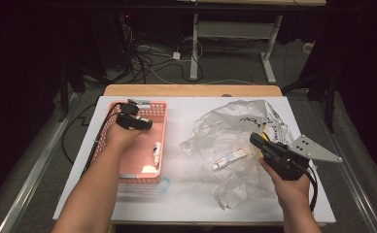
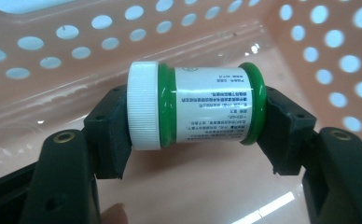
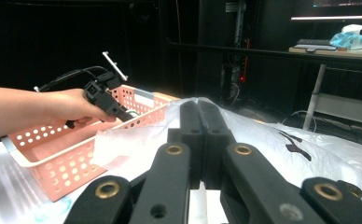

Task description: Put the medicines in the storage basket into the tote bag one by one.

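Observation:
A green jar [image 2: 202, 105] with a white screw cap and a white label lies sideways between my left gripper's [image 2: 198, 128] jaws, one pad on the cap, the other on the base. This happens inside the pink perforated basket [image 2: 53, 42]. From the high view the left gripper [image 1: 137, 121] reaches down into the basket [image 1: 163, 104], hiding the jar. My right gripper [image 3: 199, 109] is shut and empty, hovering over the crumpled clear plastic bag [image 1: 235, 124]. The right gripper [image 1: 255, 139] sits just right of a small white tube [image 1: 230, 158] lying on the bag.
Another small white tube [image 1: 156, 150] lies in the basket's right half. A clear ring [image 1: 163, 185] sits on the white tabletop [image 1: 186, 204] by the basket's near corner. Something yellow [image 1: 262, 128] peeks from the bag. Desk legs and cables stand beyond the table's far edge.

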Demonstrator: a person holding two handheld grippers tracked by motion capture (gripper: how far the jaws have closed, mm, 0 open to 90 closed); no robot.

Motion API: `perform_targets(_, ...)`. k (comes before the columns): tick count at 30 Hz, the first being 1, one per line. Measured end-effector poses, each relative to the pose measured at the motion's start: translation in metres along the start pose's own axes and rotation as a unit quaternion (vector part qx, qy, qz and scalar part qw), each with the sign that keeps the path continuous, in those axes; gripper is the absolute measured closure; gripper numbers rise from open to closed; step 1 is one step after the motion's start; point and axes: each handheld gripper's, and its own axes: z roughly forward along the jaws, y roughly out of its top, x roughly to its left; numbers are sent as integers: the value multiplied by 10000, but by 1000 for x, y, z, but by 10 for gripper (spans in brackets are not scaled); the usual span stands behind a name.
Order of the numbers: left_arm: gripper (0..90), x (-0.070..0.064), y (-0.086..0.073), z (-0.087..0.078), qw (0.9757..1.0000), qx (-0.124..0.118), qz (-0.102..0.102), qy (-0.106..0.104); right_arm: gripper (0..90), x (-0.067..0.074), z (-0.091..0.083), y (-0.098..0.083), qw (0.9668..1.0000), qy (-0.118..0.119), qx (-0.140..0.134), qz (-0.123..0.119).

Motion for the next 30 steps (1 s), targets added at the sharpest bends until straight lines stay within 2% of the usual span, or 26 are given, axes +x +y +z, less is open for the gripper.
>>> perform_targets(2, 344, -3, -1, -5, 10000, 0, -2, 15, 900, -1, 0, 0, 10000, 0, -26, -17)
perform_targets(4, 345, -5, -3, -11, 9999, -78, -88, -96, 900, -1, -1, 0, 10000, 6, -21, -19)
perform_targets(5, 345, -6, -4, -14, 9999, -75, -94, -82, 900, -1, -2, 1, 10000, 0, -37, 1)
perform_targets(14, 346, -16, -22, -33, 10000, -46, 21, -77, 900, 1, -2, 2, 10000, 42, -69, 13)
perform_targets(17, 346, -18, -29, -40, 9997, -128, -90, -189, 900, 0, -2, 1, 10000, 40, -48, -7)
perform_targets(22, 347, -25, -40, -55, 9997, -110, 79, -200, 900, 0, -1, 1, 10000, 50, -44, -4)
perform_targets(24, 346, -32, -44, -62, 9996, -88, 270, -90, 900, 0, -2, 1, 10000, 49, -50, 16)
perform_targets(30, 347, -46, -60, -86, 9983, -279, 453, -219, 900, -1, -2, 1, 10000, 37, -48, 29)
